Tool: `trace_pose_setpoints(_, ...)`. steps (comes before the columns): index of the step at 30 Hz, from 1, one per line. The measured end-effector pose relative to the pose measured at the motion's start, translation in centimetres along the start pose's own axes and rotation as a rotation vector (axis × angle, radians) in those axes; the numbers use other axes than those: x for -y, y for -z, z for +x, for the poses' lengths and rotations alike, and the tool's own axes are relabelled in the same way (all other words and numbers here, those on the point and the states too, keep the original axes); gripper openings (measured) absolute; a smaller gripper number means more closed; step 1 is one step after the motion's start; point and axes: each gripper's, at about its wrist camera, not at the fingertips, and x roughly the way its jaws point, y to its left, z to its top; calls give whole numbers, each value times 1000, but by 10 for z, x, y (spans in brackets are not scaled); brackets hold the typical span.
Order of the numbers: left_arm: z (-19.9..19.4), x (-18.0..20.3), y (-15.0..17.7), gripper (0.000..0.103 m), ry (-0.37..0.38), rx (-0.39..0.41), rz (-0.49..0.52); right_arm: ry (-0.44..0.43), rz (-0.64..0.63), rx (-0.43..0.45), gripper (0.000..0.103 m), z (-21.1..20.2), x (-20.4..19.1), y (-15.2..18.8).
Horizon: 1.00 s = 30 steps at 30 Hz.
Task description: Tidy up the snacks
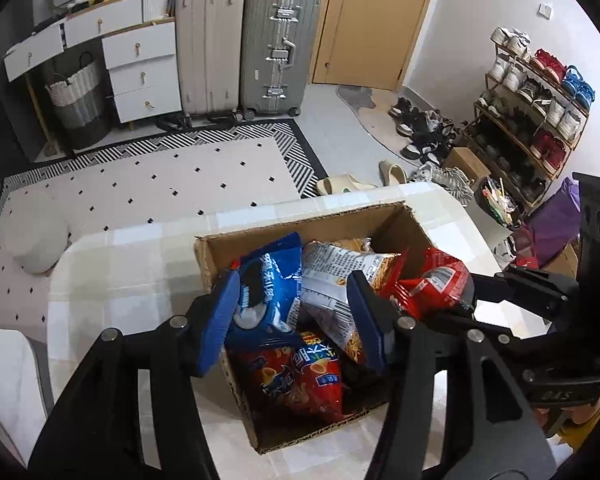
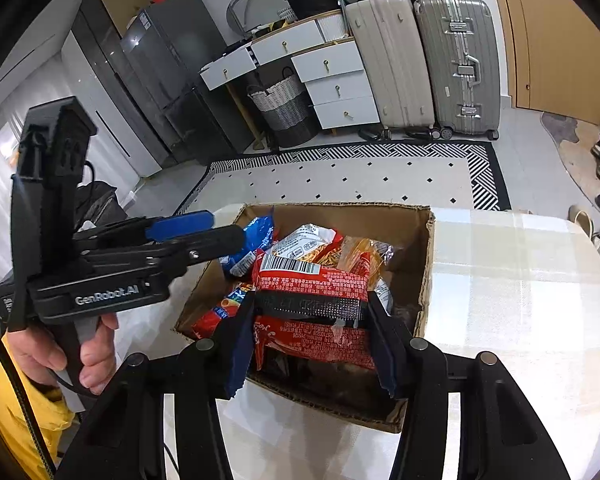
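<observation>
A pale checked worktop (image 1: pixel 132 256) carries an open cardboard box (image 2: pixel 416 264) packed with snack bags. Over the box, the right gripper (image 2: pixel 312 332) pinches a red noodle packet (image 2: pixel 312 280) between its blue pads, barcode facing up. To that gripper's left, the left gripper (image 1: pixel 294 320) hangs spread above the box, nothing held, with a blue cookie bag (image 1: pixel 268 280) and a silver-backed snack bag (image 1: pixel 328 276) lying between its fingers, and a red chip bag (image 1: pixel 300 376) beneath them.
</observation>
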Motion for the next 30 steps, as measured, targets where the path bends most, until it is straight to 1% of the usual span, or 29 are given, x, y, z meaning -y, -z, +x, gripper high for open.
trace_pose_setpoints(3,-18,4,5,55,-27,37,37,8,2,0,54,-1,0,1)
trace_pose_setpoints(4,-27,4,8,55,-23,47,38,11,0,-3,54,-1,-1,1)
trace_pose_setpoints(5,-32,4,10,57,-22,56,34,18,-2,1,55,-1,-1,1)
trace_pose_setpoints(7,-45,4,15,64,-44,68,20,43,-1,13,58,-3,-1,0)
trace_pose_setpoints(8,-50,3,16,69,-46,77,16,46,4,22,58,-5,-1,0)
trace_pose_setpoints(10,-61,1,19,70,-58,104,9,37,11,34,58,-10,-2,-1)
trace_pose_setpoints(13,-82,-3,26,71,-75,132,-10,47,-8,69,58,-24,-8,-3)
trace_pose_setpoints(15,-99,-4,33,77,-94,160,-17,42,-12,81,58,-32,-11,-3)
trace_pose_setpoints(16,-108,-4,37,78,-101,172,-21,41,-10,92,58,-39,-14,-4)
trace_pose_setpoints(18,-126,0,42,79,-122,198,-18,34,-10,107,58,-49,-18,-3)
trace_pose_setpoints(22,-163,12,56,80,-139,229,-1,29,-32,136,60,-72,-35,-1)
trace_pose_setpoints(24,-182,19,63,81,-134,243,-4,26,-42,149,65,-82,-42,0)
trace_pose_setpoints(28,-226,31,77,84,-135,284,-11,17,-80,192,69,-111,-63,8)
trace_pose_setpoints(30,-250,41,87,86,-141,309,-9,20,-96,214,76,-125,-73,14)
